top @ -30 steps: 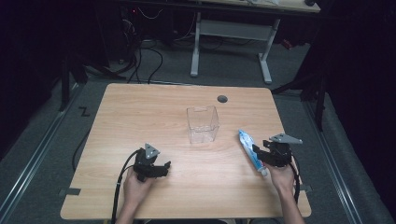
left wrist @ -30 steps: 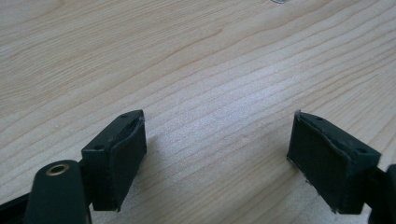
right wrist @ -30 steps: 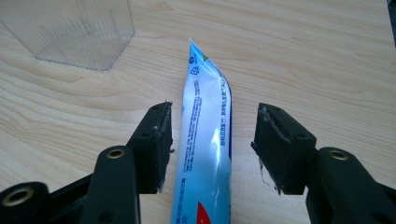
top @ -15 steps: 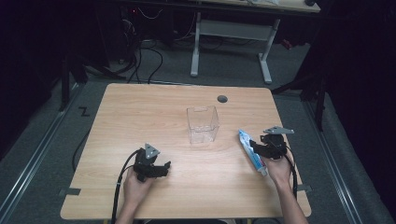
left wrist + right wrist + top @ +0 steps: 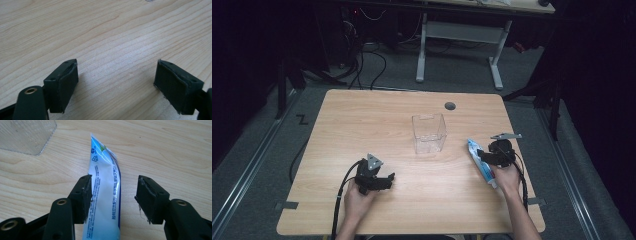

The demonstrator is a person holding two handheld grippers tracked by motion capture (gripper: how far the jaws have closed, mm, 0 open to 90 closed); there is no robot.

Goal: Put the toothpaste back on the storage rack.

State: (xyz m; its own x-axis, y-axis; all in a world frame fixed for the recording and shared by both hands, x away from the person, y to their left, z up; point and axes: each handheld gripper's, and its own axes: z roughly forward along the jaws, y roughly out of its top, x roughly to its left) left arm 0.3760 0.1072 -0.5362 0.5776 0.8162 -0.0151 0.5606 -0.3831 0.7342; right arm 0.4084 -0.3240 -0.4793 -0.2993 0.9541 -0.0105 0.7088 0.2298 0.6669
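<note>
Jaws first: the right gripper (image 5: 113, 195) stands with its black jaws apart, straddling a flat white-and-blue plastic tube (image 5: 106, 195) that lies on the table. In the right gripper view the left pad sits right at the tube's edge — touching or just beside, I cannot tell which — while the right pad is clear of it, bare wood between. No squeeze on the tube.

The left gripper (image 5: 116, 82) also has its jaws wide apart, with nothing but wood grain between them.

From the high view: the tube (image 5: 478, 161) lies on the right side of the light wooden table (image 5: 362, 115), its flat crimped end pointing toward the far side, the right gripper (image 5: 486, 159) over its middle. A clear, square, open-topped plastic box (image 5: 429, 133) stands near the table's centre, just left of the tube's far end and apart from it — nothing lies between box and tube. A round grey cable hole (image 5: 450, 106) sits beyond the box. The left gripper (image 5: 382, 181) rests well apart, near the front left.

Writing: the tube carries a recycling triangle and lines of small blue print, too fine to read.
</note>
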